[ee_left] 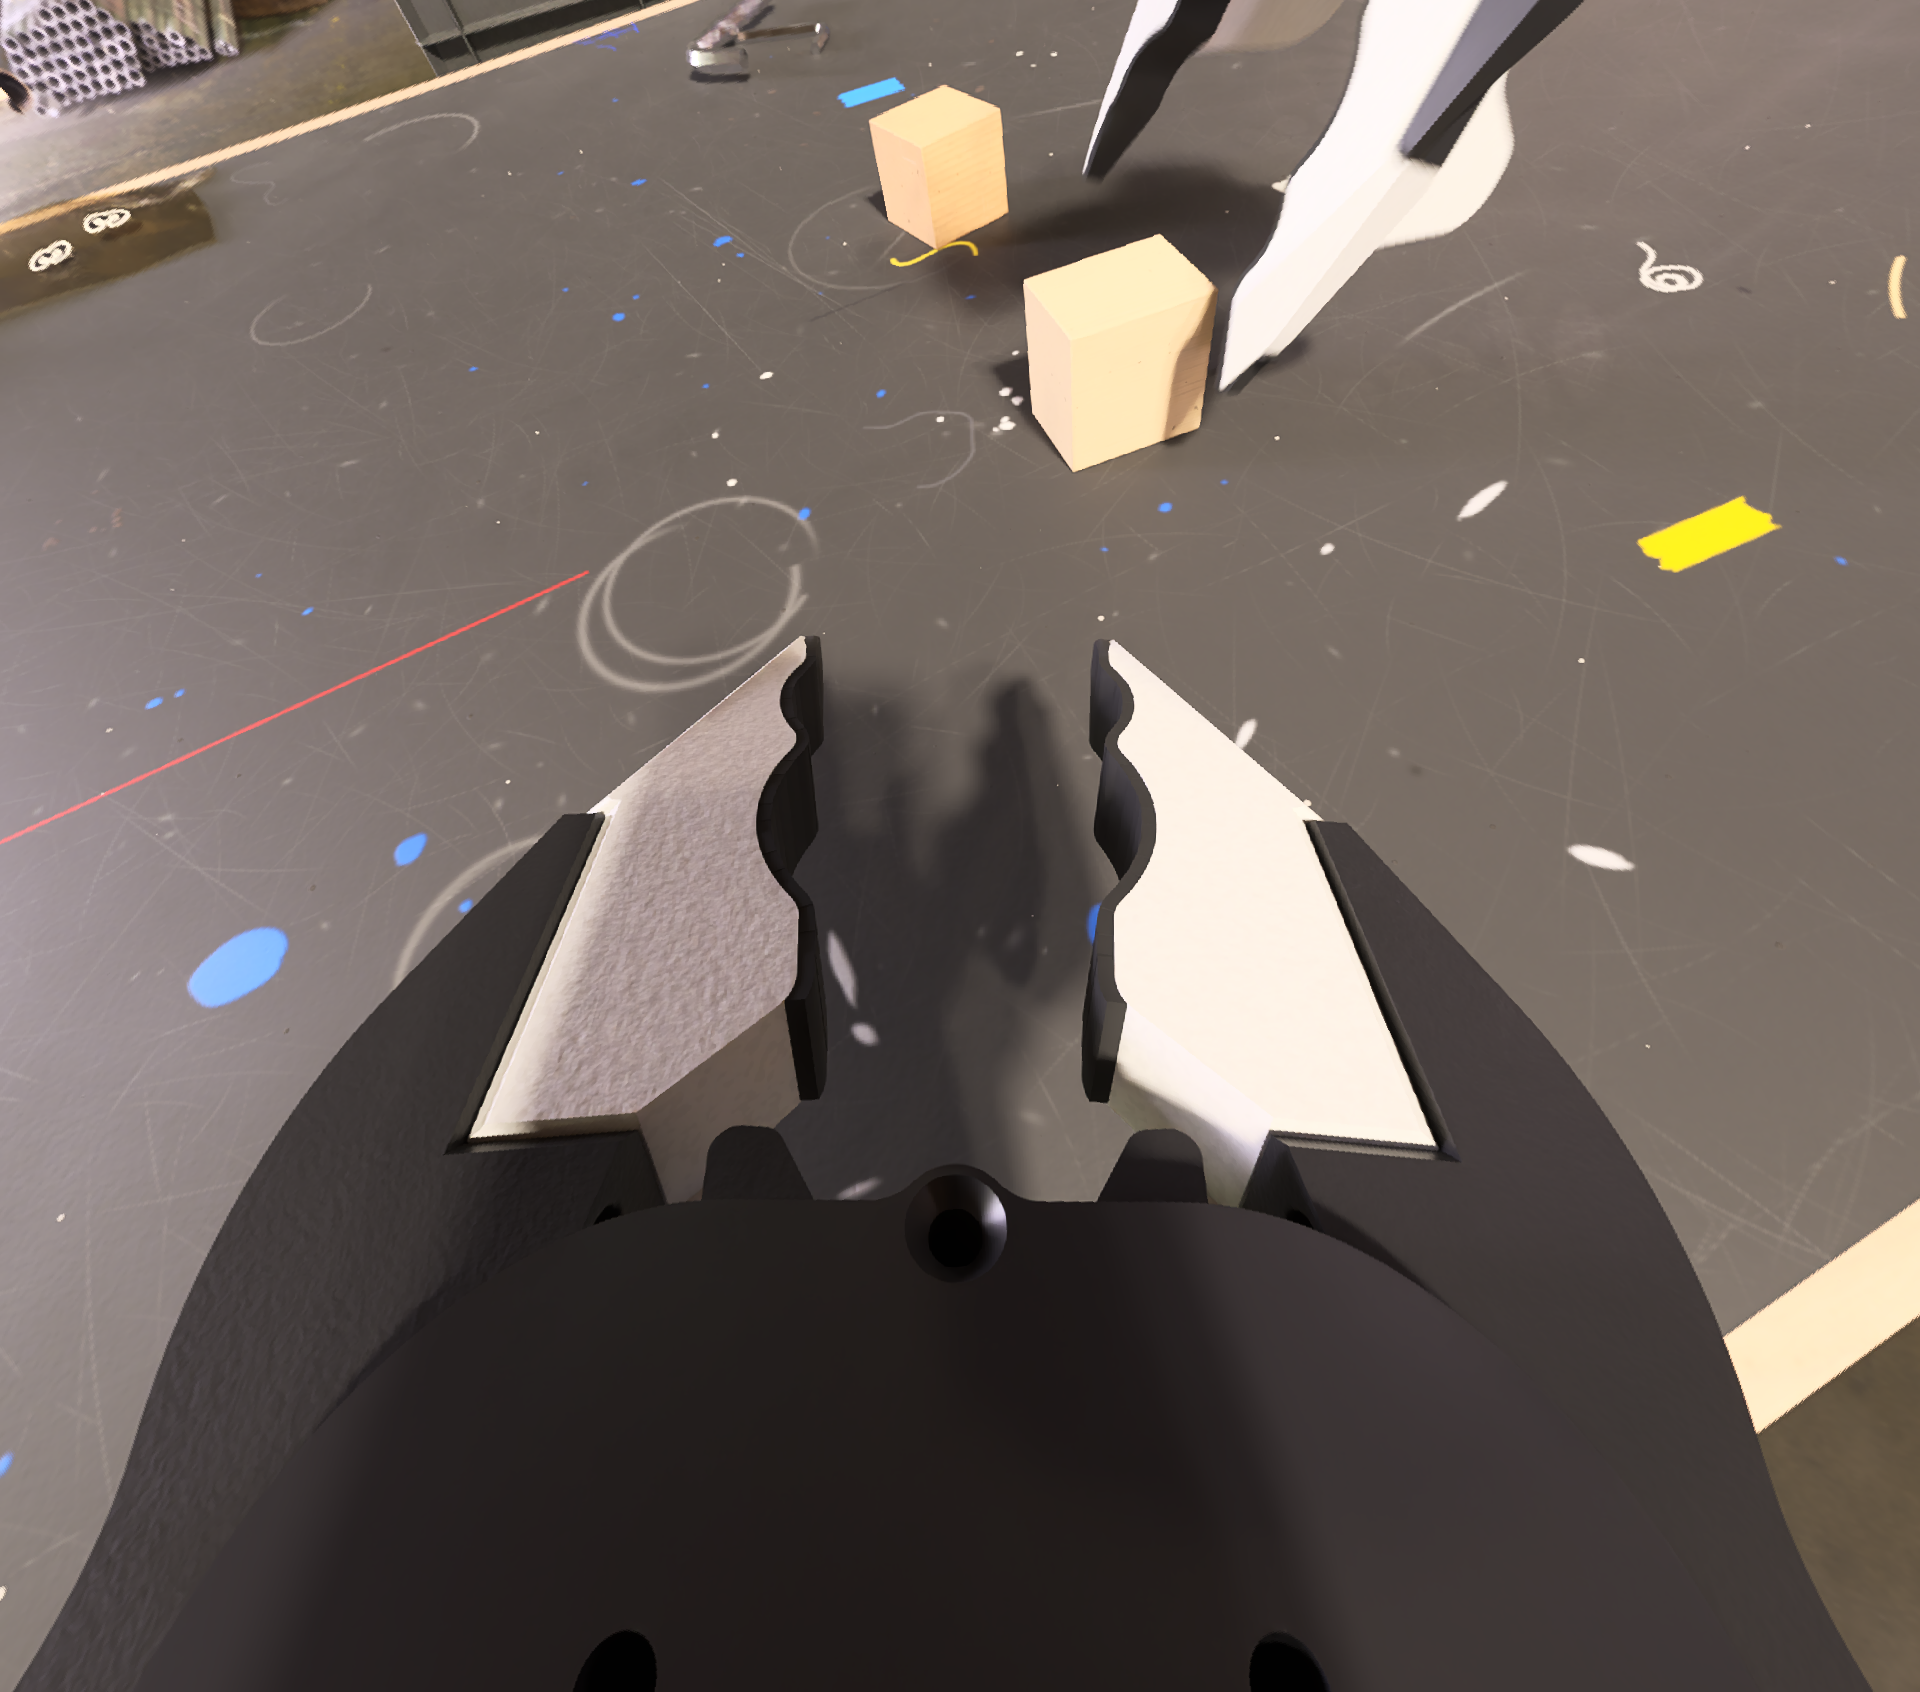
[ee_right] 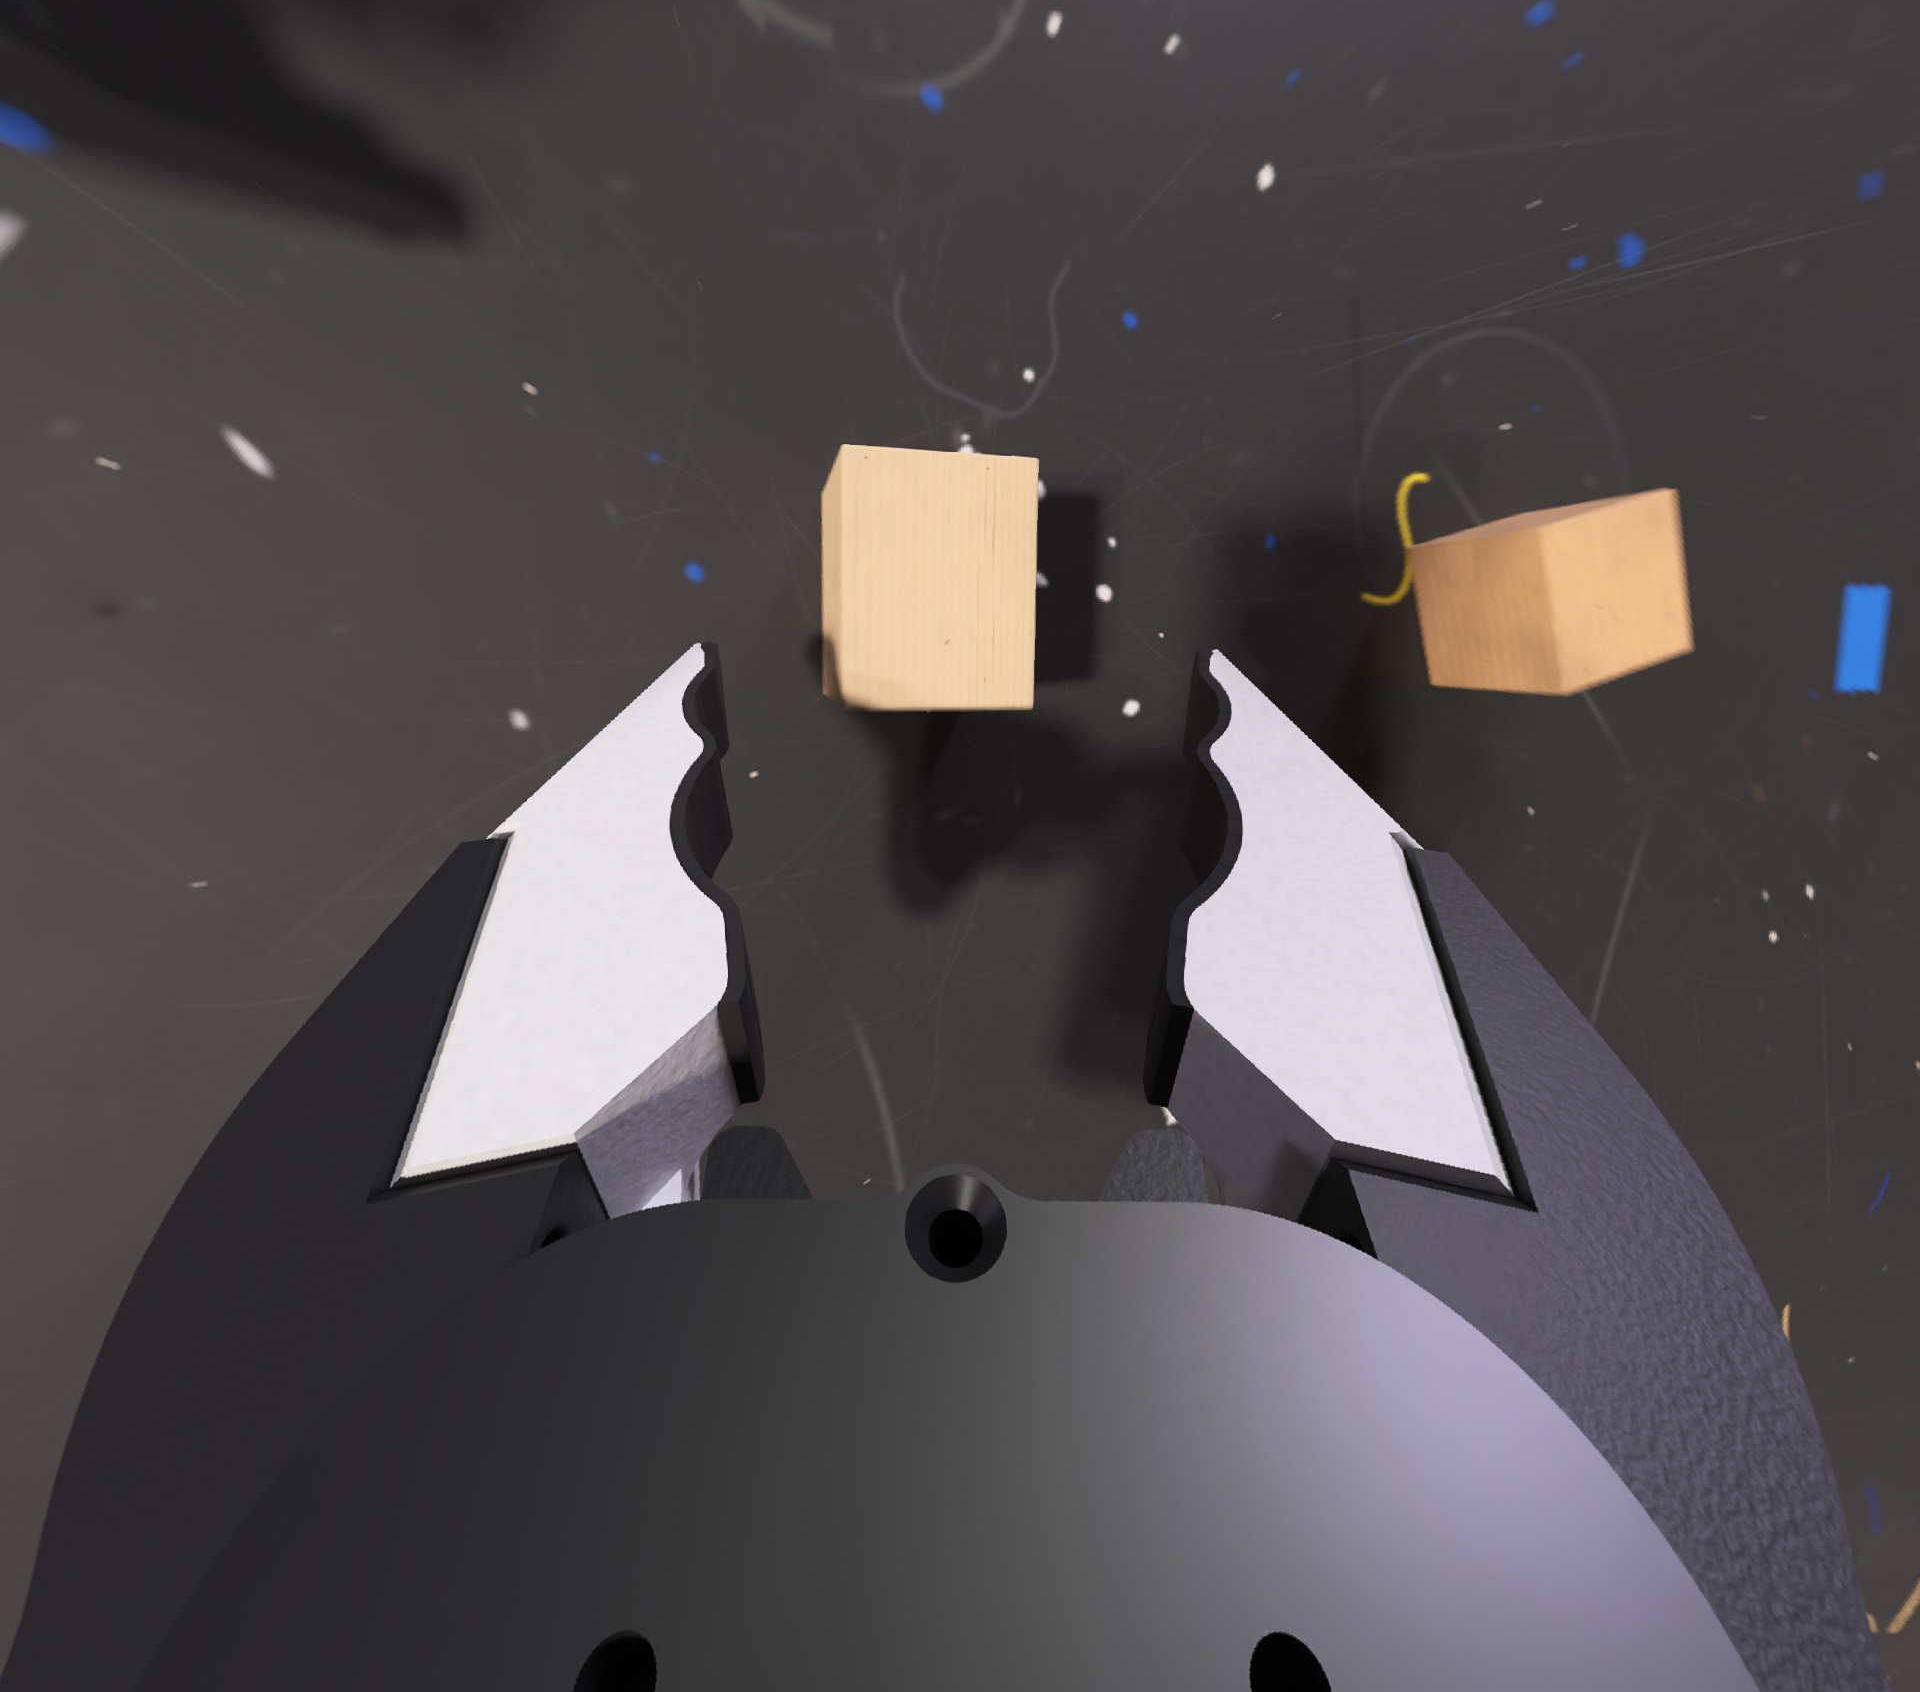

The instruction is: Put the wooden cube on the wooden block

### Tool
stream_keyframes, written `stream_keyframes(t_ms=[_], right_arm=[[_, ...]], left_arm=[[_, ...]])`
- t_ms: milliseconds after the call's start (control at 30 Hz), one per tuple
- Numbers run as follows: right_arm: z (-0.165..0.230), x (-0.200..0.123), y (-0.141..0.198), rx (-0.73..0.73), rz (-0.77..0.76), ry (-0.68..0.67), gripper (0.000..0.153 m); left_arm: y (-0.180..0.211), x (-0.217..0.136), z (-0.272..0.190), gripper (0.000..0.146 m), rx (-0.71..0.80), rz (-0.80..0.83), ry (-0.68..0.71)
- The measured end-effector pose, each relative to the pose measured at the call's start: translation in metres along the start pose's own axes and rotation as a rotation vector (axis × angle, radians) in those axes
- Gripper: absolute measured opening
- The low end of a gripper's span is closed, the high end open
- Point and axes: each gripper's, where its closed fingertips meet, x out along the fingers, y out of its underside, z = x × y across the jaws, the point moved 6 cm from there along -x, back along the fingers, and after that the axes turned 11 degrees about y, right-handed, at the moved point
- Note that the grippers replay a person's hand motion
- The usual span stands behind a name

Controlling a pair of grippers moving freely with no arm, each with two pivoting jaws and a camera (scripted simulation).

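**Grippers hover over two wooden pieces on scuffed desk**

Right gripper [ee_right: 956, 655], jaws spread and empty, hangs above the paler wooden piece [ee_right: 928, 577], which stands on the dark desk [ee_right: 416, 603] just ahead of its fingertips. The second, more orange piece [ee_right: 1548, 593] sits apart to that gripper's right, beside a blue tape strip [ee_right: 1860, 636]. Which piece is cube and which block cannot be told. Left gripper [ee_left: 956, 655], also released and holding nothing, waits well back from both.

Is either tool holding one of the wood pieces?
No. Left tool and right tool are both open and empty; both wooden pieces sit on the table.
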Motion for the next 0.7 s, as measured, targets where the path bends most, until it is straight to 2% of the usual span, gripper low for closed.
stream_keyframes(t_ms=[133,267,333,400,500,600,700], right_arm=[[0.013,-0.058,0.009,0.171,-0.227,0.070,0.084],[0.055,-0.100,0.051,0.461,-0.456,0.130,0.074],[0.074,-0.103,0.079,0.599,-0.470,0.161,0.071],[0.077,-0.097,0.105,0.683,-0.369,0.274,0.070],[0.058,-0.080,0.120,0.727,-0.179,0.365,0.073],[0.024,-0.063,0.109,0.645,-0.134,0.400,0.071],[-0.029,-0.049,0.080,0.513,-0.200,0.420,0.061]], left_arm=[[0.000,-0.004,0.004,0.053,0.015,0.002,-0.003],[0.000,-0.009,0.006,0.053,0.000,0.011,0.037],[0.000,-0.008,0.004,0.053,-0.004,0.011,0.053],[0.000,-0.005,0.001,0.053,0.010,0.019,0.063],[-0.001,0.000,-0.006,0.052,0.044,0.030,0.058],[-0.005,0.006,-0.014,0.052,0.080,0.033,0.062],[-0.009,0.011,-0.020,0.052,0.117,0.033,0.056]])
